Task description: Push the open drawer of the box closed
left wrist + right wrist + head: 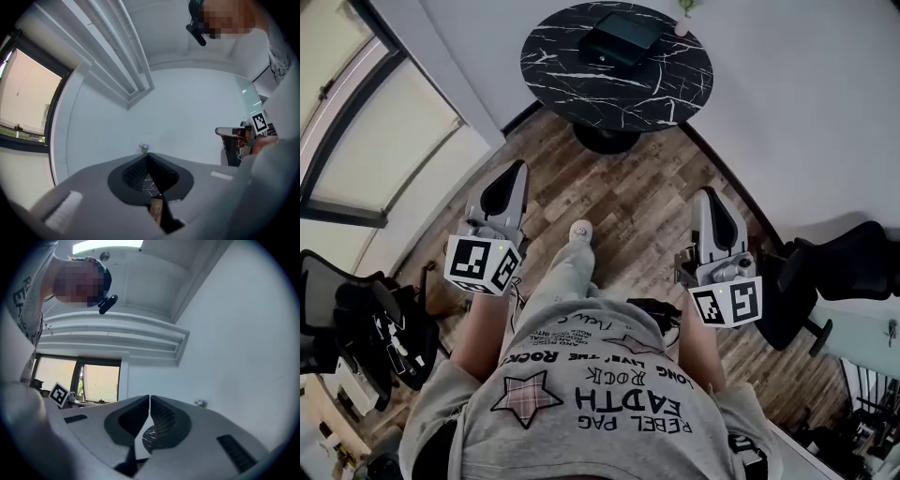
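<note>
Only the head view shows the dark box (622,37) on the round black table (562,80) at twelve o'clock, well apart from the left gripper (519,169) and right gripper (705,195), whose own views show each with jaws together on nothing, facing a white wall (187,117).

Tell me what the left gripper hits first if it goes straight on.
Nothing close. The shut left gripper aims toward the round black marble table, probably passing above it to the white wall by the small green plant; depth is unclear.
</note>
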The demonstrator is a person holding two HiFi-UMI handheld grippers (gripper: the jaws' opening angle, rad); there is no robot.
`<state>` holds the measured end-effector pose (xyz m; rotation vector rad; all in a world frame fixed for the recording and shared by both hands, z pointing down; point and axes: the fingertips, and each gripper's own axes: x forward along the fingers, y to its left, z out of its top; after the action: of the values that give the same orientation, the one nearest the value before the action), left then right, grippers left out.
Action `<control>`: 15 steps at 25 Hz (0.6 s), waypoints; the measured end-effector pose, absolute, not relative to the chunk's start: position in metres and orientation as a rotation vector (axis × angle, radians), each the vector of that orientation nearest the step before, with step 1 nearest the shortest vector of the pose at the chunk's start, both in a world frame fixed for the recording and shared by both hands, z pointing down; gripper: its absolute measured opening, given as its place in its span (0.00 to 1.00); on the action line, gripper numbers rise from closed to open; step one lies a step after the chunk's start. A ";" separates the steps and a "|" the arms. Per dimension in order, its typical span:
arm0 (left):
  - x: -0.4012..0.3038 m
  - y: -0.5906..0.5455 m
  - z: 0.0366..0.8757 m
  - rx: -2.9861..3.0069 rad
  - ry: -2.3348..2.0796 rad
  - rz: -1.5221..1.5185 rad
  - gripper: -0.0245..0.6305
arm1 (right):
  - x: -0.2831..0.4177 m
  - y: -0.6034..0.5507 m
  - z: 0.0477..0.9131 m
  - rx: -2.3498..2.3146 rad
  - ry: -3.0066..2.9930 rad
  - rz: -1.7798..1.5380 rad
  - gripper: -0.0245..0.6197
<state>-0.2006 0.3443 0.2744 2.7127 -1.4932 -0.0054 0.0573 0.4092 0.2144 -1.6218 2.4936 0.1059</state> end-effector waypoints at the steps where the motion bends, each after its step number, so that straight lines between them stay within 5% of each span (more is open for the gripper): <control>1: -0.199 0.333 0.275 2.712 -1.491 -0.012 0.05 | 0.057 0.400 0.213 -1.625 2.493 0.114 0.06; 15: -0.193 0.166 0.273 2.735 -1.474 0.006 0.05 | 0.051 0.250 0.207 -1.672 2.488 0.129 0.06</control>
<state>-0.1925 0.1655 0.2735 2.7349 -1.4739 0.0065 0.0509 0.2497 0.2067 -1.6718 2.4877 0.1288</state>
